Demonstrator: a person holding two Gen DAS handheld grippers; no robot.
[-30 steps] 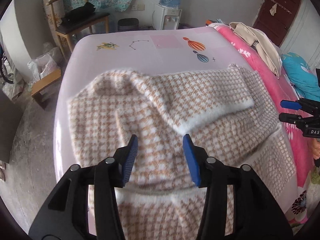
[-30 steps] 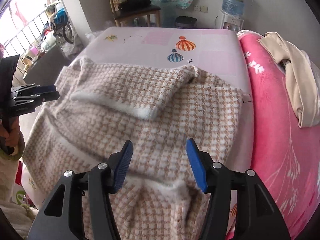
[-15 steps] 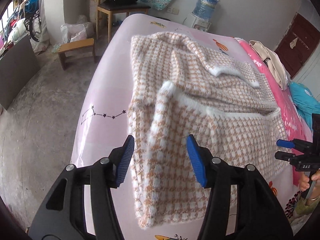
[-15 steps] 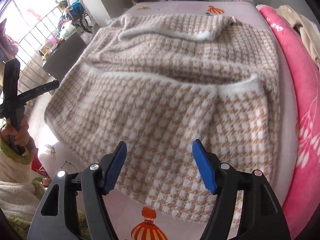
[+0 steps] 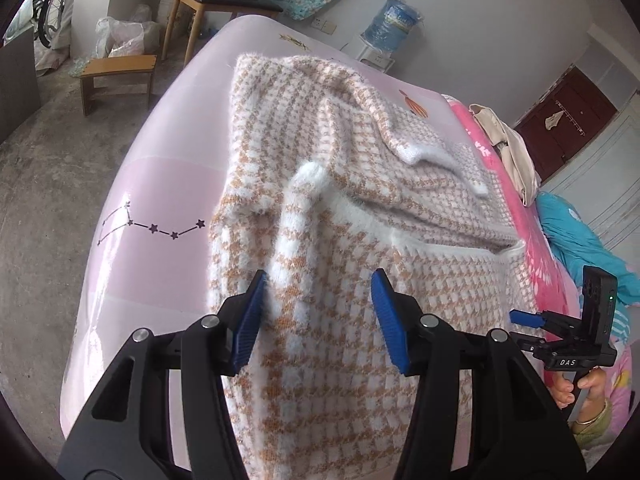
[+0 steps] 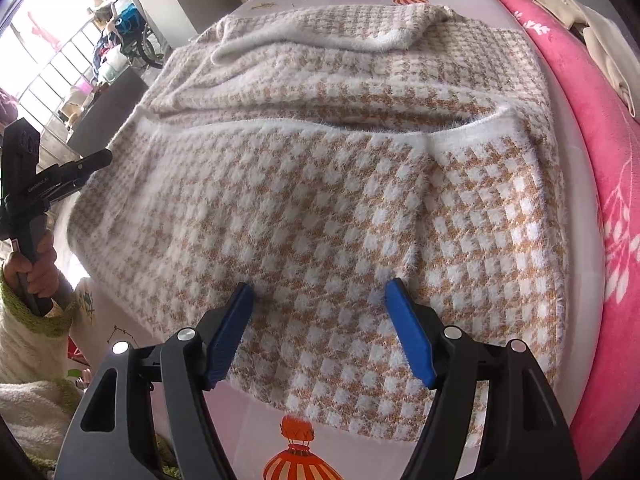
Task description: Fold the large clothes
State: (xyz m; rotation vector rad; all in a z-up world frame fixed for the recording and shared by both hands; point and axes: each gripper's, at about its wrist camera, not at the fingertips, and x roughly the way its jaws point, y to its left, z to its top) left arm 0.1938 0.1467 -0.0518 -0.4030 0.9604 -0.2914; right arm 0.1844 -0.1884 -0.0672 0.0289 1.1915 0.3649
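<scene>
The left gripper [image 5: 318, 312] has its blue fingers [image 5: 386, 320] spread, a raised ridge of the sweater [image 5: 360, 216] between them, unpinched. The right gripper [image 6: 320, 334] has just been opening; its fingers [image 6: 408, 338] stand apart over the sweater's near hem, gripping nothing. The sweater, fuzzy with a tan-and-white check and white trim, lies rumpled and partly folded on the pink bed [image 5: 160, 184].

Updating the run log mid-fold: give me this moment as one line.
item: fuzzy tan-and-white houndstooth sweater on pink bedsheet | left gripper: open above sweater | right gripper: open, just opening, nothing gripped
</scene>
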